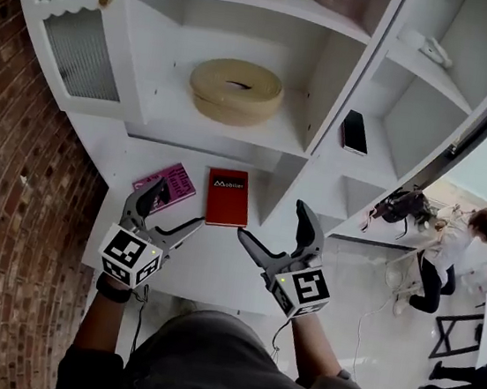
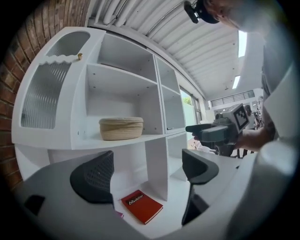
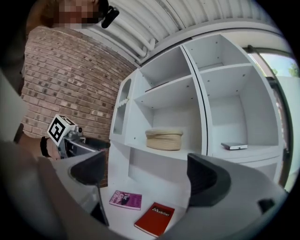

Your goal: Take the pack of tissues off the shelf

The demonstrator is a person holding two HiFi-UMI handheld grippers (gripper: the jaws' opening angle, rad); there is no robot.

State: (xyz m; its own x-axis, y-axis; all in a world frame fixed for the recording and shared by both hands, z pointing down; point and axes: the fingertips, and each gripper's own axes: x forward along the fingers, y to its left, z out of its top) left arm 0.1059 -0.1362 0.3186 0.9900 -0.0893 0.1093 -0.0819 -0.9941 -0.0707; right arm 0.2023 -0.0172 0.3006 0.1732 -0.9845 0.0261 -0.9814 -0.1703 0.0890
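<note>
I am looking steeply down at a white shelf unit (image 1: 330,76) standing against a brick wall (image 1: 7,229). The left tool (image 1: 180,203) and the right tool (image 1: 270,218) hover side by side above the white bench (image 1: 216,266) at the unit's base. Both are released, with jaws wide apart and nothing between them.

On the bench, a red notebook (image 1: 228,198) printed "Mobilier" lies flat. A pink book (image 1: 178,181) lies just beside it on the left, partly behind a finger of the left tool. On the shelf above sits a round woven basket (image 1: 237,90). In the right-hand column, a black phone (image 1: 355,132) lies flat on the middle shelf.

One shelf higher in that column rests a small white item (image 1: 433,50), well apart from both tools. It may be the pack of tissues, but it is too small for me to tell.

People stand in the background at the far right.
</note>
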